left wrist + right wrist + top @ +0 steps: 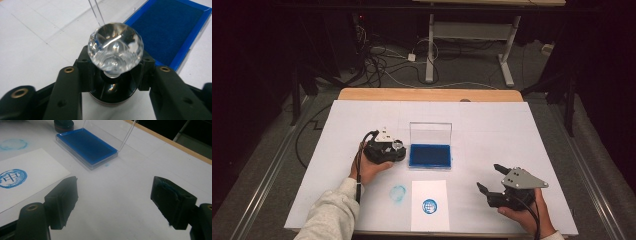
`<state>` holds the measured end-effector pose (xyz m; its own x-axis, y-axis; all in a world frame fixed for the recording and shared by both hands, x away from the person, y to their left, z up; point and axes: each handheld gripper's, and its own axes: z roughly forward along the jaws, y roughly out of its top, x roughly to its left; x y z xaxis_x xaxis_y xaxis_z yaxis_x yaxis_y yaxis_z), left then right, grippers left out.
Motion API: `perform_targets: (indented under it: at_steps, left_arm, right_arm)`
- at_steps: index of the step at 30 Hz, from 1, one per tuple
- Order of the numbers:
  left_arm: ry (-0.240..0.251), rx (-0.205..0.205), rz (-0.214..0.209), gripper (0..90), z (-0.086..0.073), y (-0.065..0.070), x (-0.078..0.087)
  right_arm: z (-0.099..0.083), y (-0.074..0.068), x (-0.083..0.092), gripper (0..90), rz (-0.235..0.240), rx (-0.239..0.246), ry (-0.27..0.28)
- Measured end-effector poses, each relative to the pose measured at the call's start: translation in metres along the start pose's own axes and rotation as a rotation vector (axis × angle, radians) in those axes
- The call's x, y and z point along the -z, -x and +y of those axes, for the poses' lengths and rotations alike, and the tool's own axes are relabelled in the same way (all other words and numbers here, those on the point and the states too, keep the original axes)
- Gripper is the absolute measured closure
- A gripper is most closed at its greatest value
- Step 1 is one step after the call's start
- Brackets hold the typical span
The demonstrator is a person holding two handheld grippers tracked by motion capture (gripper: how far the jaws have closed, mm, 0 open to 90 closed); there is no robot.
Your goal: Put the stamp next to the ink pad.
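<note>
Black jaws of the left gripper (112,75) are sitting either side of the stamp (115,50), a dark round base with a clear faceted knob on top. They are flanking the base closely, and I am not able to tell whether the pads are pressing it or standing just off it. From above, that gripper (384,149) is resting near the middle of the table, just beside the left edge of the ink pad (430,155), and the stamp (397,145) is standing upright on the white table (512,130) close to the pad's near left corner.

Over at the near right corner, the right gripper (493,179) is hovering with its jaws wide apart and nothing between them; its inner pads (167,195) are carrying a trace of blue.

Most of the work is looking done. A white card (429,187) is lying at the near edge of the table, already bearing a crisp blue round print (429,205). A fainter blue ring (398,193) is smudging the table itself just left of the card. The ink pad's clear lid (430,132) is standing open toward the far edge.

What seems to be remaining, as I am judging it, is letting the stamp go where it stands and perhaps closing the lid over the ink.
</note>
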<state>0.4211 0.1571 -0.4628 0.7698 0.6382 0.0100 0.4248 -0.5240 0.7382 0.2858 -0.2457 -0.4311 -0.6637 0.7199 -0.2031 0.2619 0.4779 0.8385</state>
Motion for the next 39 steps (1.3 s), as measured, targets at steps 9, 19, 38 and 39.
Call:
perform_targets:
  at_steps: [9,19,38,39]
  left_arm:
    - [0.018,-0.002,0.013,45.7,0.003,0.002,0.003]
    - [0.069,-0.007,0.047,29.2,0.005,0.005,0.01]
    - [0.171,-0.05,0.091,15.0,0.01,0.011,0.029]
    - [0.173,-0.053,0.091,15.0,0.01,0.011,0.03]
  right_arm:
    - [0.0,0.0,0.0,21.7,0.004,0.004,0.0]
    - [0.0,0.0,0.0,21.6,0.0,0.004,0.001]
    - [0.0,-0.001,0.0,21.4,-0.006,0.013,0.0]
    - [0.0,-0.001,0.0,21.4,-0.006,0.014,0.0]
